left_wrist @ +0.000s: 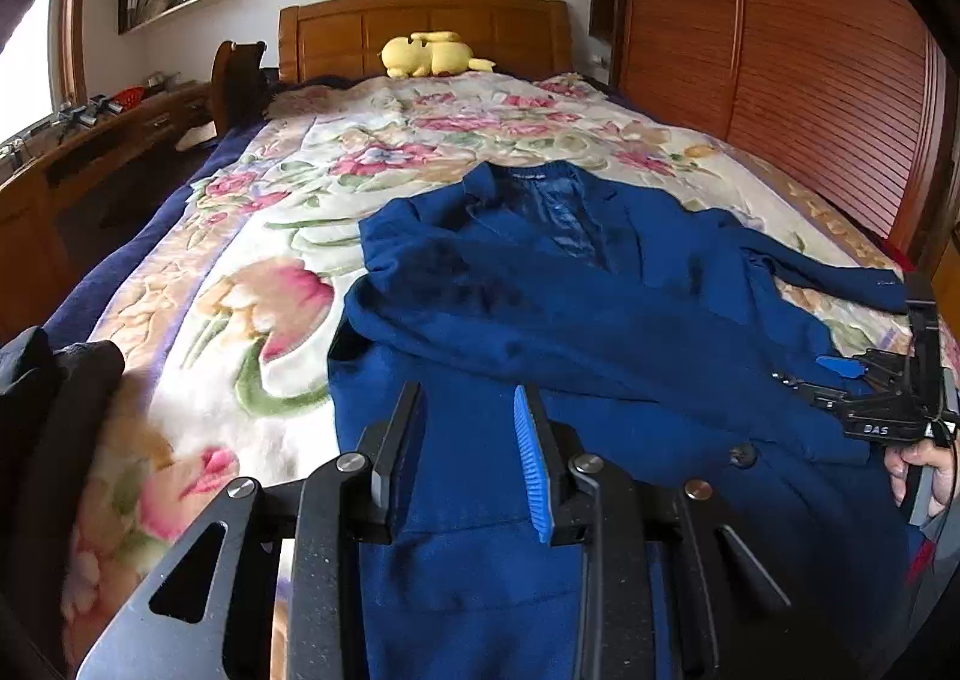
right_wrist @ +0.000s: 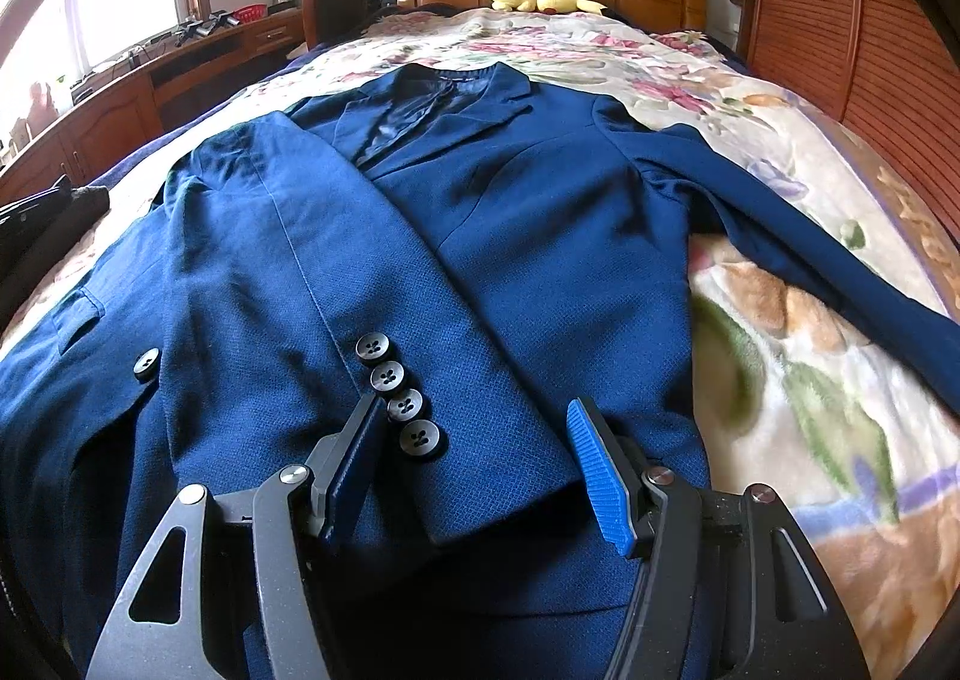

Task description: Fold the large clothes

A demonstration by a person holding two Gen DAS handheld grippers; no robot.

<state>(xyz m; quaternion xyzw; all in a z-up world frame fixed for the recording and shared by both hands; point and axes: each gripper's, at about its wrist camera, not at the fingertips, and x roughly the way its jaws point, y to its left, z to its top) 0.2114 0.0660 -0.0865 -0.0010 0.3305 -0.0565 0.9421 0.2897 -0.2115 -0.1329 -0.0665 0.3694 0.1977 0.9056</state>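
Nearest, in the left wrist view, the left gripper hovers at 6 o'clock over the hem side of a dark blue woven suit jacket, its jaws a modest way apart with nothing pinched between them; only flat cloth lies beneath. In the right wrist view the right gripper sits at 6 o'clock with its jaws spread wider, straddling the cuff end of the jacket's folded-over left sleeve; the pads do not press on the cloth. A row of four black sleeve buttons lies just beside its left finger.

The jacket lies face up on a cream floral fleece blanket covering the bed, collar toward 12 o'clock. One sleeve crosses the chest; the other sleeve stretches out toward 3 o'clock across the blanket.

At 3 o'clock in the left view, a person's hand grips the right tool's handle.

Farther off, at 12 o'clock, a yellow plush toy rests against the brown wooden headboard.
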